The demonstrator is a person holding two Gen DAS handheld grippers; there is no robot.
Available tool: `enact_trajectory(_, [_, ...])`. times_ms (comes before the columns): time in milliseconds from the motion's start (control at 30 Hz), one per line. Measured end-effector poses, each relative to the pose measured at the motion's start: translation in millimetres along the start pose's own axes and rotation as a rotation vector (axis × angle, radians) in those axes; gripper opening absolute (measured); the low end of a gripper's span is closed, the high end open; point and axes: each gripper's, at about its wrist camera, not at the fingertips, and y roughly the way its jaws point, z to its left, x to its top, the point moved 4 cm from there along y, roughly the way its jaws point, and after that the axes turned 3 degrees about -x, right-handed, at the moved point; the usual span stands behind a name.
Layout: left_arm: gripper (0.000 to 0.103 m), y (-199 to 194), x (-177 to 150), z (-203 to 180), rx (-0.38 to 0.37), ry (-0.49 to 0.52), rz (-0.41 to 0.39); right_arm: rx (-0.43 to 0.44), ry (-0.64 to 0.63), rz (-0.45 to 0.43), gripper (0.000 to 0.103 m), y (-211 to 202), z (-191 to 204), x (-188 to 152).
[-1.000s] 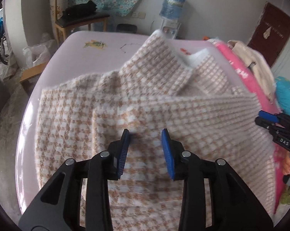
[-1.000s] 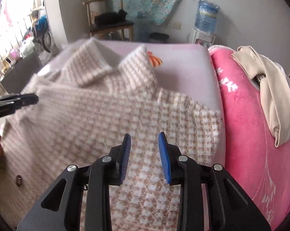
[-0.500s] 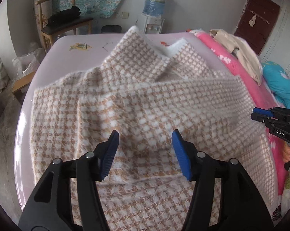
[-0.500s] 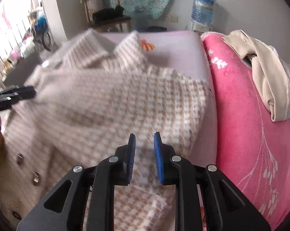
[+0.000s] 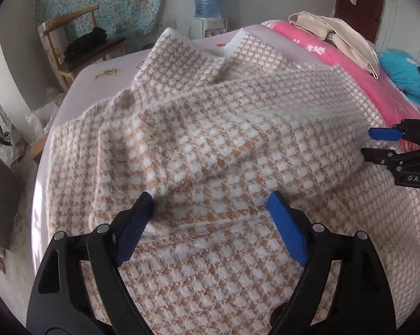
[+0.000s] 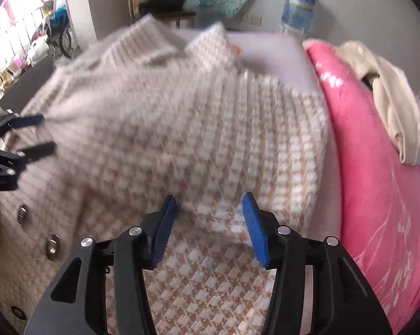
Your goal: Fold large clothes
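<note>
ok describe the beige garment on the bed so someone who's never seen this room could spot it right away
Start at the bed with its pale lilac sheet, then find the bright pink blanket along its side. The beige garment lies crumpled on top of that blanket. It is plain and smooth, unlike the big fuzzy tan-and-white checked coat spread over the sheet.

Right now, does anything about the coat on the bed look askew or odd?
Nothing damaged or spilled. The checked coat lies folded across the bed, its top layer rumpled with edges not squared; the right wrist view is too blurred for details.
</note>
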Motion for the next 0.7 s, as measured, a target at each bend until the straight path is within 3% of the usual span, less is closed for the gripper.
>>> enact_trajectory(67, [0.081, -7.5, 2.5, 2.4, -0.004, -0.009, 0.011, -0.009, 0.020, 0.030, 0.050, -9.3, -1.7, 5.9])
enact_trajectory(167, [0.081, -26.5, 16.4, 9.9, -0.048, -0.035, -0.056, 0.055, 0.056, -0.043, 0.051, -29.8, 0.2, 28.1])
enact_trajectory(233, [0.081, -29.7, 32.2, 14.8, -0.062, -0.063, -0.085, 0.045, 0.067, -0.082, 0.058, -32.1, 5.3, 48.9])
enact_trajectory(367, [0.084, 4.1, 58.3, 25.6, -0.065, -0.133, -0.032, 0.031, 0.081, -0.071, 0.067, 6.9, 11.8, 76.6])
enact_trajectory(433, [0.084, 39.9, 55.9, 38.0, -0.013, -0.177, 0.066, 0.016, 0.099, 0.025, 0.074, 44.3, 12.5, 77.4])
enact_trajectory(467, [0.084, 46.7, 54.6, 43.0, -0.012, -0.195, 0.063, 0.027, 0.142, -0.012, 0.079, 44.9, 8.0, 79.7])
enact_trajectory(500, [0.084, 42.3, 55.6, 44.3, -0.005, -0.199, 0.031, 0.030, 0.161, 0.006, 0.081, 45.2, 6.3, 81.3])
enact_trajectory(567, [0.084, 35.3, 54.2, 48.0, -0.002, -0.222, 0.051, 0.014, 0.200, 0.014, 0.081, 35.1, 3.4, 81.5])
enact_trajectory(700, [0.084, -0.6, 41.4, 58.1, -0.008, -0.274, 0.013, 0.048, 0.248, -0.009, 0.081, -5.2, 5.1, 66.7])
